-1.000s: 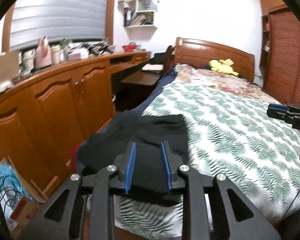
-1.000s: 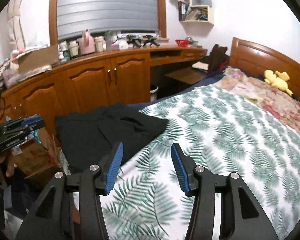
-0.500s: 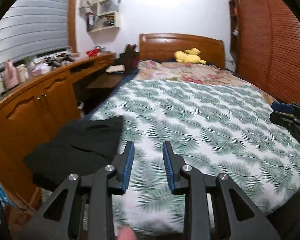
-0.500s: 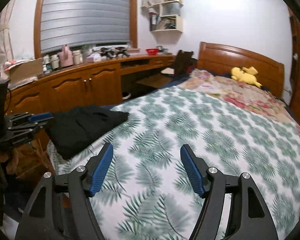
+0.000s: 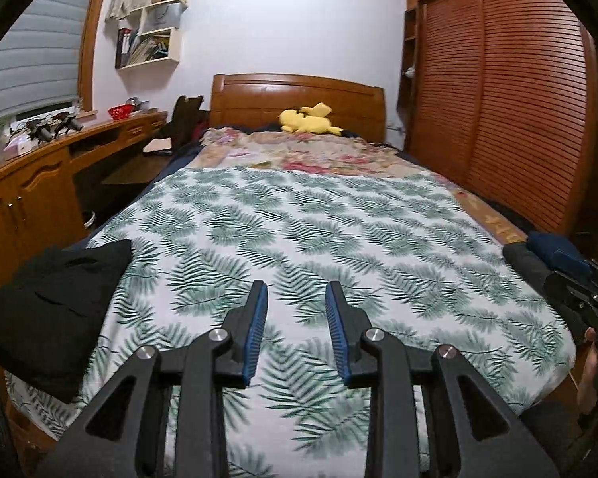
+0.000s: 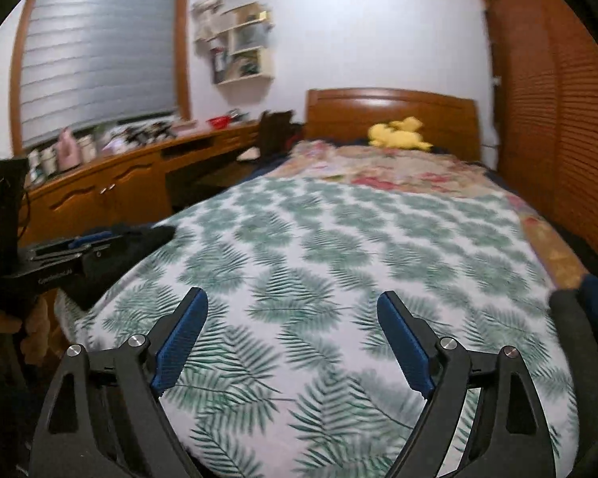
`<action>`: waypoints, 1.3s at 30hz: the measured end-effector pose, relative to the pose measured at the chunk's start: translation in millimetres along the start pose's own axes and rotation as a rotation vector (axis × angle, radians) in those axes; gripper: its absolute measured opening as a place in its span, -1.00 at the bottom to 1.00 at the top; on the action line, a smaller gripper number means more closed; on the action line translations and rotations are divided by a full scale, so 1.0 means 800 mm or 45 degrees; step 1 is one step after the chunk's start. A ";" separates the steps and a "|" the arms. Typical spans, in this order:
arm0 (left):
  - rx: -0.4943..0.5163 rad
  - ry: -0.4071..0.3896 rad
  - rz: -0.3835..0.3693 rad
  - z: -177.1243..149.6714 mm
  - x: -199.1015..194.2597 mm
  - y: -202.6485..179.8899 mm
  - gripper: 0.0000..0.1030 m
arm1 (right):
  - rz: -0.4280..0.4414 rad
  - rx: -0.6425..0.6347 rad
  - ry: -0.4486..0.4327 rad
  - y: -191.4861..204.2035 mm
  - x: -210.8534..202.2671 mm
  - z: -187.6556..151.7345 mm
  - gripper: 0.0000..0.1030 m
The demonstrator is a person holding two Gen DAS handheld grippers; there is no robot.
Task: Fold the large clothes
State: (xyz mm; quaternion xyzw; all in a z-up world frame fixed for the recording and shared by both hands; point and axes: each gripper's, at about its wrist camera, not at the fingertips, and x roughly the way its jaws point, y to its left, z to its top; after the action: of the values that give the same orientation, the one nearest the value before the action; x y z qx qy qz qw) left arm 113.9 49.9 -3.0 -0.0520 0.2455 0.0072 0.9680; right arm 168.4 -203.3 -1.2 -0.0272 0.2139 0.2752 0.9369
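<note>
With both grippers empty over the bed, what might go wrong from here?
1. The folded black garment lies at the bed's corner, partly overhanging; a brush may drag it off.
2. The dark clothes sit at the opposite edge; the right gripper, jaws opening, could nudge them over.

1. Right gripper [image 6: 291,310] held above the leaf-print bedspread [image 6: 339,247]; jaws opening, standing wide, nothing between the blue pads [image 6: 179,334].
2. Far left of it: left gripper [image 6: 63,251], seen side-on, a hand [image 6: 36,318] below it.
3. Folded black garment [image 6: 139,239] on the bed corner, just behind that left gripper.
4. Far right, at the bed edge: dark rolled clothes [image 6: 570,310], partly cut off.
5. Ahead, beyond the pads: floral cover [image 6: 398,171], yellow plush toy [image 6: 398,133], wooden headboard [image 6: 390,113].
6. Picture blurred.
</note>
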 end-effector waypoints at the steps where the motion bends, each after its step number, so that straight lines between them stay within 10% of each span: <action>1: 0.008 -0.005 -0.008 0.001 -0.006 -0.011 -0.43 | -0.024 0.020 -0.011 -0.007 -0.011 -0.001 0.72; 15: 0.097 -0.123 -0.009 -0.011 -0.103 -0.074 -0.42 | -0.159 0.126 -0.155 -0.019 -0.120 -0.014 0.72; 39: 0.087 -0.152 -0.026 -0.014 -0.118 -0.074 -0.40 | -0.184 0.132 -0.175 -0.013 -0.127 -0.021 0.72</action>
State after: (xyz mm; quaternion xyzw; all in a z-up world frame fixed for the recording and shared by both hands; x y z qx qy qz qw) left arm 27.7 -8.7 37.9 -0.0208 0.1871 -0.0079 0.9821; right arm 90.4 -265.8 25.0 0.0249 0.1605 0.1968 0.9669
